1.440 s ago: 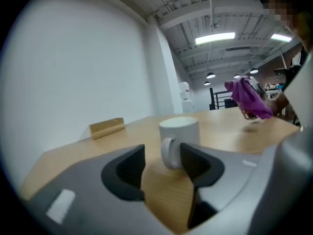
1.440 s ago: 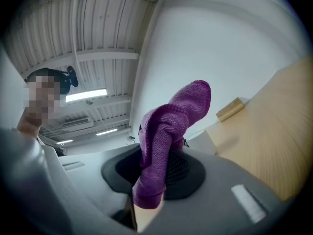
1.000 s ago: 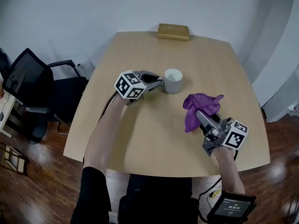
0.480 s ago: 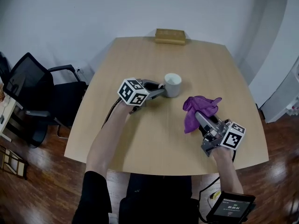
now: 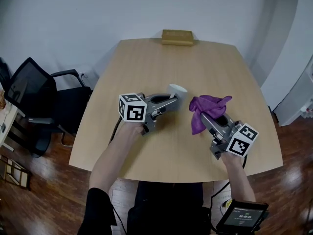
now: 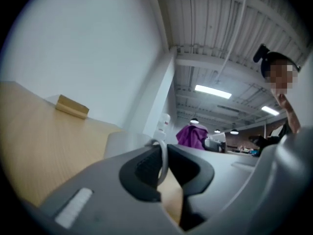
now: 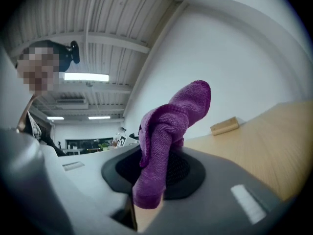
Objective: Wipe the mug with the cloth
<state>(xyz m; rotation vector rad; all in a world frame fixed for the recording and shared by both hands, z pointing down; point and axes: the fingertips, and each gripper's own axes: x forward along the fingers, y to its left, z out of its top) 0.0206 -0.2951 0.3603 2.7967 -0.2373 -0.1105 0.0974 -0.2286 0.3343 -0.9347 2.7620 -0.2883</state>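
Observation:
My left gripper (image 5: 172, 99) is shut on the handle of the white mug (image 5: 177, 91) and holds it lifted and tilted above the middle of the wooden table (image 5: 146, 58). In the left gripper view the thin white handle (image 6: 163, 160) sits pinched between the two dark pads, with the mug body (image 6: 124, 142) just beyond. My right gripper (image 5: 204, 115) is shut on the purple cloth (image 5: 205, 108), which bunches up and droops right of the mug. The cloth (image 7: 166, 131) fills the right gripper view between the pads. Mug and cloth are apart.
A tan rectangular block (image 5: 177, 37) lies at the table's far edge. A black office chair (image 5: 36, 102) stands left of the table. A handheld screen device (image 5: 242, 218) shows at the bottom right. White walls surround the table.
My left gripper has lifted the mug off the table and tipped it toward the cloth. My right gripper has raised the cloth slightly and brought it nearer the mug.

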